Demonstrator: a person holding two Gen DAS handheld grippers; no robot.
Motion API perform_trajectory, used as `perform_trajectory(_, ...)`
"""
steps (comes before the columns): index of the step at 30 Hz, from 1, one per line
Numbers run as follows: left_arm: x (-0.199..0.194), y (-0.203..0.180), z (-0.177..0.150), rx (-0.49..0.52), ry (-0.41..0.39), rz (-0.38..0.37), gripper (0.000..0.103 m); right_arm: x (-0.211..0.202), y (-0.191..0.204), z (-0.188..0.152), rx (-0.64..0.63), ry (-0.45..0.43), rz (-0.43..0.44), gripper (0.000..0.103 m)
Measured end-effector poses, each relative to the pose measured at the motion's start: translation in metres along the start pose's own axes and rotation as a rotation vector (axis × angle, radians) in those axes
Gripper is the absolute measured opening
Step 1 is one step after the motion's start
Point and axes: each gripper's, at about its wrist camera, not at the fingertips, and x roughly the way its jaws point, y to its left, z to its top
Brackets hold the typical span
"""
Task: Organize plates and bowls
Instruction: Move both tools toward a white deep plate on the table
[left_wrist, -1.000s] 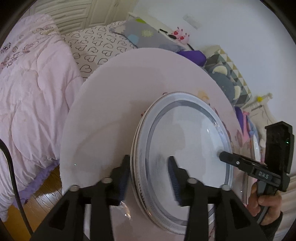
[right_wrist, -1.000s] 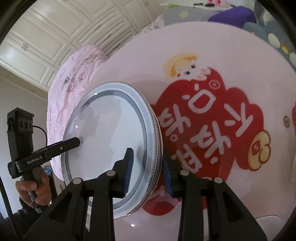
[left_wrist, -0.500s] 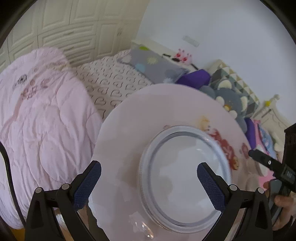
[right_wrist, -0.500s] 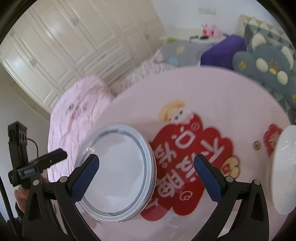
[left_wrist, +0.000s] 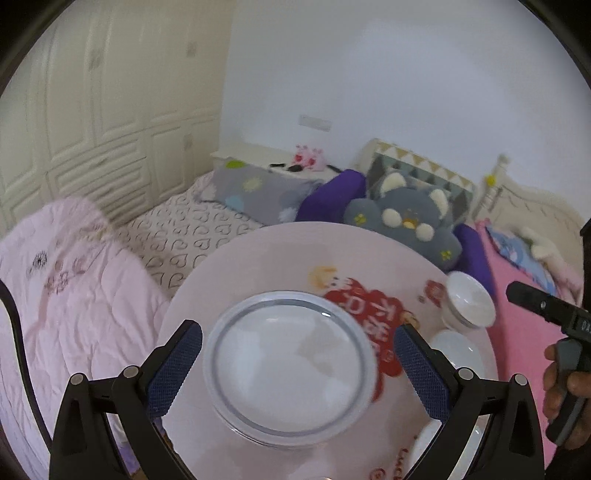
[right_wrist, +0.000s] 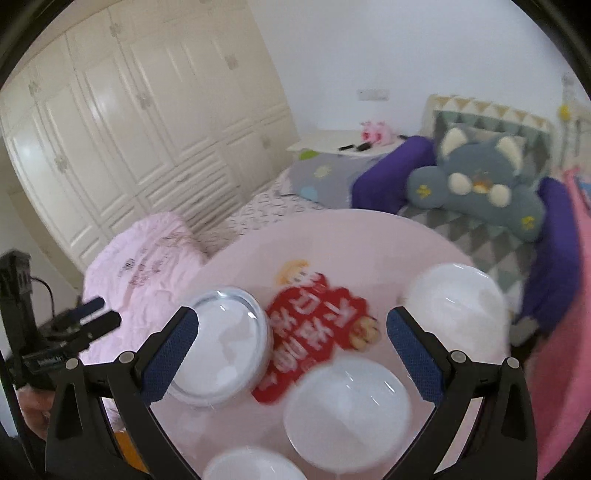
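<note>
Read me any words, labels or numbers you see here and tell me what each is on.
Red patch on the round pink table: large white characters, upside down and motion-blurred, not readable.
Table's near edge: red lettering, cut off, not readable.
Left claw, side label: white print, blurred.
Right claw, label: cut off, not readable.

Right tongs (right_wrist: 291, 339) gape wide above the pink bench (right_wrist: 369, 243), nothing between them; grey-rimmed plate (right_wrist: 221, 347) sits left, white bowls (right_wrist: 347, 410) right, left tongs (right_wrist: 92, 317) at the far edge.
</note>
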Motion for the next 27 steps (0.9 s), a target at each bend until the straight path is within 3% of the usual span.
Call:
perform_trajectory(6, -0.013, -0.036, -0.036, 0.058, 0.029, -0.047, 0.102, -0.028, -0.01, -0.045, 0.004, 0.061, -0.064, 0.103)
perform_trajectory(11, -0.01, -0.05, -0.044, 0.098, 0.06, -0.048, 0.102, -0.037, -0.017, -0.08, 0.011, 0.117, -0.085, 0.103)
perform_trajectory(20, 0.009, -0.067, -0.074, 0.097, 0.207, -0.059, 0.102, -0.021, -0.03, -0.118, 0.044, 0.237, -0.072, 0.103)
perform_trajectory(24, 0.02, -0.067, -0.067, 0.1, 0.249, -0.062, 0.102, -0.009, -0.025, -0.127, 0.021, 0.28, -0.055, 0.103)
perform_trajectory(27, 0.036, -0.07, -0.069, 0.1, 0.294, -0.077, 0.096, 0.002, -0.021, -0.132, 0.015, 0.31, -0.039, 0.102)
